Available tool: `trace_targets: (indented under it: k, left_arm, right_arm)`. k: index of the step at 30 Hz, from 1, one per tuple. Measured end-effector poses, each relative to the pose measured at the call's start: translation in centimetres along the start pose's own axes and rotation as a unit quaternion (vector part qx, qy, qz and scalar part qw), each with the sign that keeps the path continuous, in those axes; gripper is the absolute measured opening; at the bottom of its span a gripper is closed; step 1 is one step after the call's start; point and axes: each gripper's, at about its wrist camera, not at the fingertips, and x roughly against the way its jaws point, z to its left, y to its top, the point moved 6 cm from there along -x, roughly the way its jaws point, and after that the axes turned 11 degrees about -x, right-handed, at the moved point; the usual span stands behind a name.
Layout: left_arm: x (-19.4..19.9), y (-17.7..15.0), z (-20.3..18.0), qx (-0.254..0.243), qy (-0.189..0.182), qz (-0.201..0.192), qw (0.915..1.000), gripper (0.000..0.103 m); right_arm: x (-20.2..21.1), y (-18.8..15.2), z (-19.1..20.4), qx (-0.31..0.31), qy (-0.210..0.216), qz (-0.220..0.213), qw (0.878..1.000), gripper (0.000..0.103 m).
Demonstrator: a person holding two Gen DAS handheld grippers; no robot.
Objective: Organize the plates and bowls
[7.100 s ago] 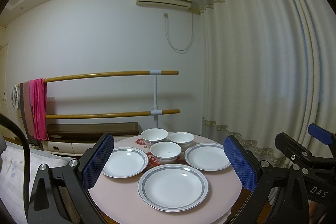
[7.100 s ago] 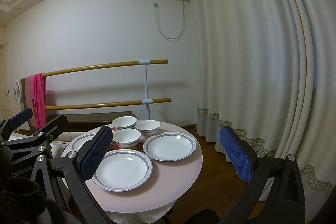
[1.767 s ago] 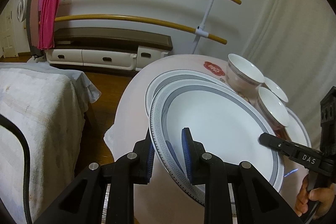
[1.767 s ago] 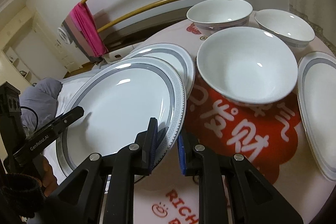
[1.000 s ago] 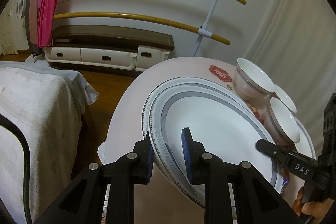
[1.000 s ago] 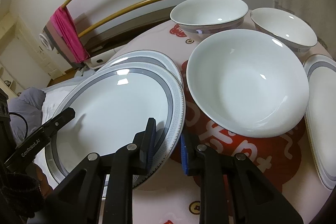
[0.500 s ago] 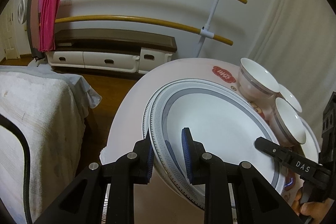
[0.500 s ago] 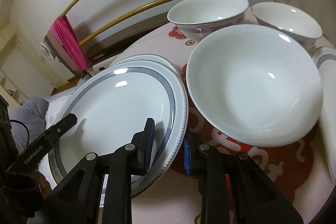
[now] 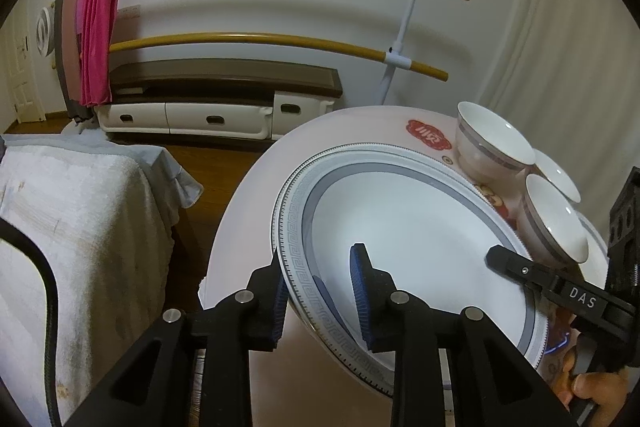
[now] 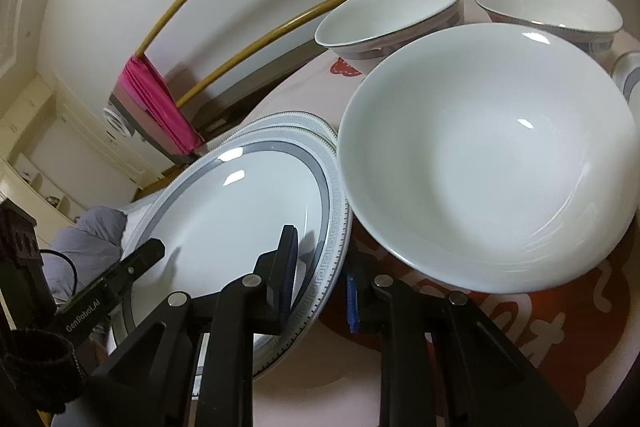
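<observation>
Nearest you, your left tool [image 9: 320,283] is pinching the near-left rim of the upper plate [image 9: 416,247], 1 pad under the rim and 1 on the inner face. Your right tool [image 10: 320,267] stands astride the opposite rim of that same plate; the gap between its pads looks a little wide, so it seems to be pinching the rim, but contact is not certain.

The upper plate sits low over a second plate [image 10: 288,118], whose patterned rim peeks out just beyond it. It looks nearly seated, slightly tilted, with its near-left edge raised in your left tool. Being round, it has no long axis; its face points up and slightly toward the bowls.

By my reading, 1 plate is nearly stacked on another, and you have yet to let go of it. A third plate [image 10: 630,77] lies alone at the right edge of the tabletop [image 9: 248,195]. Further out, 3 bowls are unstacked: the nearest bowl [image 10: 488,155] beside the plate stack, then the far-left bowl [image 10: 392,11] and the far-right bowl [image 10: 548,5] behind it.
</observation>
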Motion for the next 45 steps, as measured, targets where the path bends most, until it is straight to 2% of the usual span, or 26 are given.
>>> trace_targets:
  k: [5,9,10,17,31,45]
  left_arm:
    - [0.3,0.0,-0.1,0.005,-0.006,0.000,1.0000,0.032]
    - [0.6,-0.2,-0.6,0.007,-0.007,0.004,0.9999,0.049]
    - [0.7,-0.2,-0.8,0.003,-0.004,0.007,1.0000,0.050]
    - [1.1,-0.2,-1.1,0.003,0.008,0.010,0.9999,0.052]
    - [0.5,-1.2,0.2,0.042,-0.005,0.013,0.9990,0.054]
    - [0.4,-1.2,-0.7,0.031,0.011,0.019,0.9993,0.055]
  right_arm:
    - [-0.1,0.0,-0.1,-0.007,0.011,0.000,1.000,0.019]
    - [-0.3,-0.1,0.1,-0.005,0.011,-0.002,1.000,0.019]
    - [-0.3,-0.1,0.2,-0.006,0.011,-0.002,1.000,0.019]
    - [-0.2,-0.1,0.2,-0.002,0.008,-0.002,1.000,0.019]
    - [-0.2,-0.2,0.3,0.010,-0.001,-0.002,1.000,0.022]
    - [-1.1,-0.4,1.0,0.015,-0.022,0.007,1.000,0.021]
